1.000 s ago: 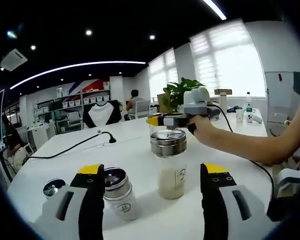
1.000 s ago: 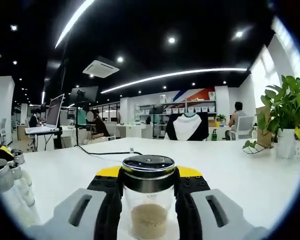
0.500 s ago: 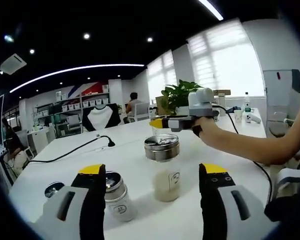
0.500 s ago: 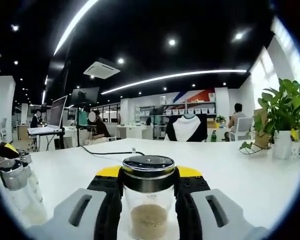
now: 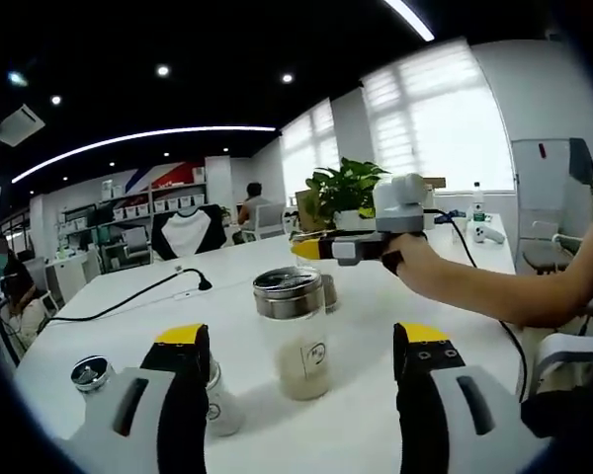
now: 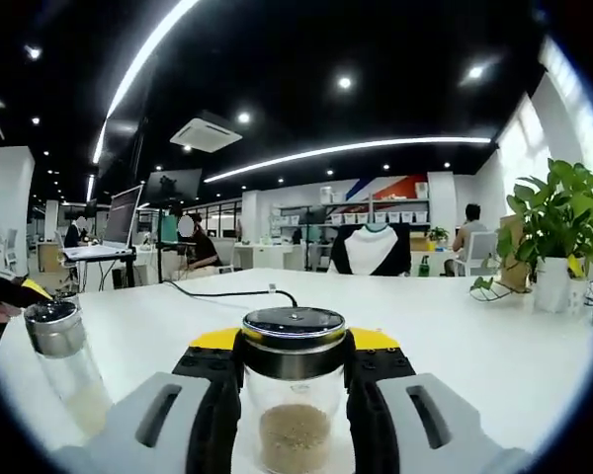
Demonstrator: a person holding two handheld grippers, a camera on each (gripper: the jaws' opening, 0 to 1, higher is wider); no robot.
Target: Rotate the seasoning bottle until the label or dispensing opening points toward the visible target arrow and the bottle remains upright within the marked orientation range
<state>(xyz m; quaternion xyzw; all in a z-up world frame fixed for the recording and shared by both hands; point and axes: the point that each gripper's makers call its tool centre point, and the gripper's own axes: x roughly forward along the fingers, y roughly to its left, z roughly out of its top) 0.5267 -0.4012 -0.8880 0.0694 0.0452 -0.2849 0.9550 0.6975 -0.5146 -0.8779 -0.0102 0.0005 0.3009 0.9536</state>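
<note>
The seasoning bottle [image 6: 294, 395] is sitting upright, clamped between the right gripper [image 6: 294, 380]'s fingers [image 6: 217, 395], and it is being carried away from the pale-filled jar [image 5: 295, 331], now beyond that jar. The left gripper [image 5: 298, 351] is hanging wide open and empty before the jar, so turning toward an arrow, which I cannot see, is still pending.

A: How many seasoning bottles do you count?

B: In the left gripper view four: a tall bottle [image 5: 297, 329], a jar [image 5: 327, 290] just behind it, a small bottle [image 5: 220, 408] and a low cap-topped one [image 5: 91, 376].

A: And grippers?

B: Two: the left gripper [image 5: 298, 370] and the right gripper [image 6: 293, 370].

A: Plants?

B: One potted plant [image 6: 552, 235]. Also one black cable [image 6: 225, 293].
</note>
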